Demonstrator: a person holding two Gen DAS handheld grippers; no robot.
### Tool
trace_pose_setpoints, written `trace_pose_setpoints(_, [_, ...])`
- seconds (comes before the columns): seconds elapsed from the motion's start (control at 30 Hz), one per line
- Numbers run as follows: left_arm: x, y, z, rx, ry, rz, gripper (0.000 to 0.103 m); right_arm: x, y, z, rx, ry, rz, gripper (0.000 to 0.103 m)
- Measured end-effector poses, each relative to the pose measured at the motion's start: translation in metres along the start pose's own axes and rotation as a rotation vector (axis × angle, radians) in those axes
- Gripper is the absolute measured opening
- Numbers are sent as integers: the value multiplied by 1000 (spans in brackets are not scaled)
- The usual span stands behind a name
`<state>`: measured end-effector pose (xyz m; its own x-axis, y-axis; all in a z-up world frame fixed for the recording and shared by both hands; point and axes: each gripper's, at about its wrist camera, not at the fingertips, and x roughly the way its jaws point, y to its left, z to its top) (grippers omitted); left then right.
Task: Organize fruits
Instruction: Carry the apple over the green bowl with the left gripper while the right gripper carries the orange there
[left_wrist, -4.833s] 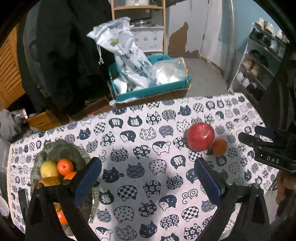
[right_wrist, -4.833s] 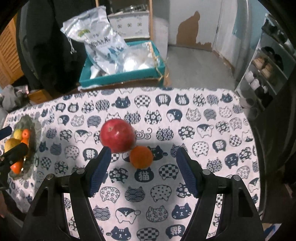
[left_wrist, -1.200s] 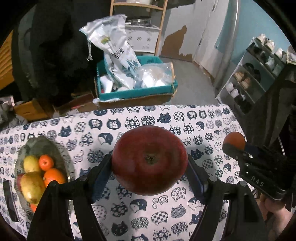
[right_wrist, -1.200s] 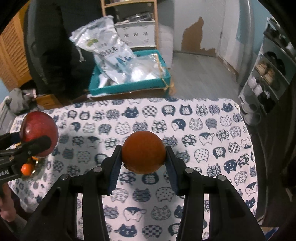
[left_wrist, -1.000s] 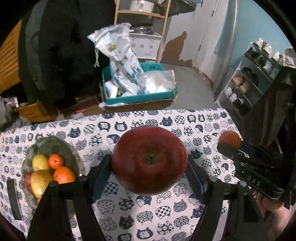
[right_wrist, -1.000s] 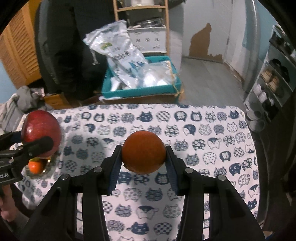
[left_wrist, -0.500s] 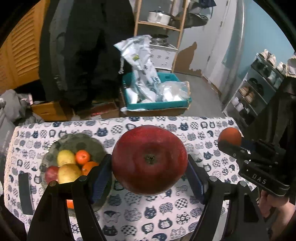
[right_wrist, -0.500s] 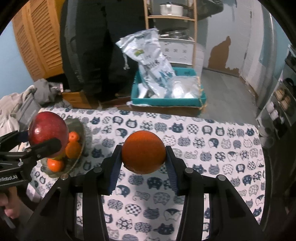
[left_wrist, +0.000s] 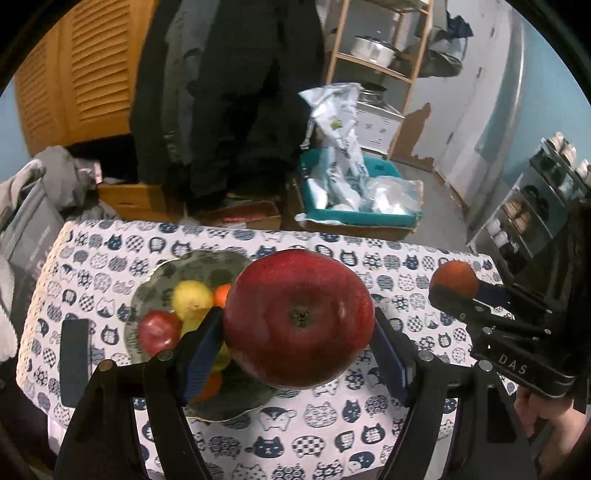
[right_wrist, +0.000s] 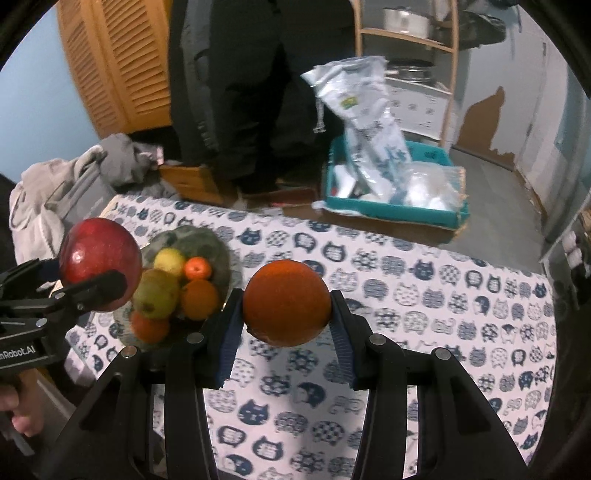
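- Two fruits ride aloft: left gripper (left_wrist: 299, 332) clamped on red apple (left_wrist: 298, 319), right gripper (right_wrist: 286, 321) clamped on orange (right_wrist: 287, 302)
- Plate (right_wrist: 218, 245) near the table's left edge is crowded; a dropped fruit could roll off

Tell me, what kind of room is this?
Probably a lived-in room at home, maybe by the entrance: a shoe rack along the wall, a shelf with pots, and a table under a cat-print cloth.

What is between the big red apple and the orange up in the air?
In the right wrist view, between the red apple and the orange sits the plate of fruit on the cat tablecloth below; no other thing hangs between them.
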<state>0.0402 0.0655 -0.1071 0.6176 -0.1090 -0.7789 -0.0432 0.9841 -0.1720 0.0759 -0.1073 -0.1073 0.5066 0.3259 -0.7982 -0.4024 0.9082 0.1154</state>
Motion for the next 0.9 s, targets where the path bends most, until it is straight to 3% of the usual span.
trace_pose_setpoints(0.67, [12, 106, -37, -164, 62, 83, 78, 83, 93, -8, -106, 176, 127, 45])
trace_pose_setpoints(0.9, [25, 125, -49, -200, 105, 90, 78, 104, 114, -17, -126, 228, 156, 45])
